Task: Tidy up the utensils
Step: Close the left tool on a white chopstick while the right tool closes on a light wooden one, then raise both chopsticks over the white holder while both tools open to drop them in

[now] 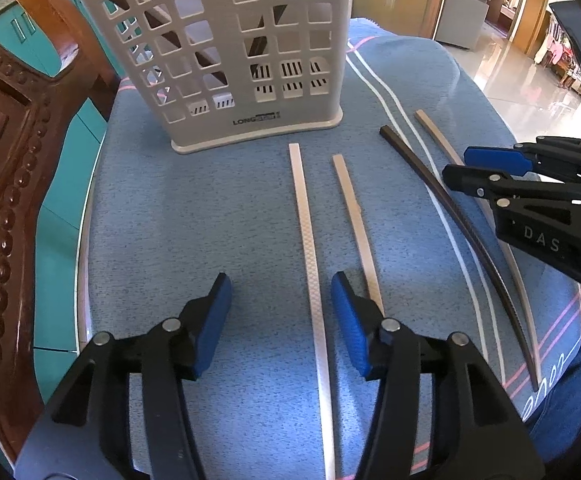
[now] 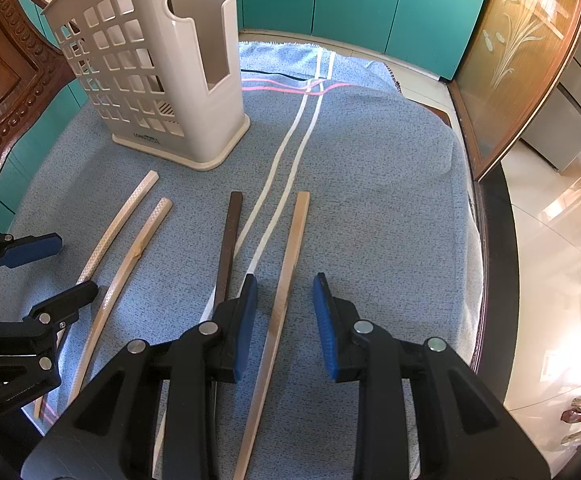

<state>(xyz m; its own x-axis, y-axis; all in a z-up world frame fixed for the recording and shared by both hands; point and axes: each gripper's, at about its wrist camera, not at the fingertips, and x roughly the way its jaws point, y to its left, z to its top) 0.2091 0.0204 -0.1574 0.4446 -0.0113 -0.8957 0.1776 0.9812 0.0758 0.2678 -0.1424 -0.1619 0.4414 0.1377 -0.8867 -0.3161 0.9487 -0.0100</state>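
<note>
four chopsticks (image 2: 226,240) lie apart on cloth (image 2: 370,184); right side bare.

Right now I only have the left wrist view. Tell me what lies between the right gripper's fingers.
Observer: The right gripper straddles the tan chopstick; both pads stand clear of it.
Operator: Report where the dark chopstick sits against that gripper.
Observer: The dark chopstick lies just outside its left finger, with the near end hidden behind that finger.
Operator: Describe the holder's side wall.
Observer: The holder has a tall keyhole-shaped cut-out in that wall.
</note>
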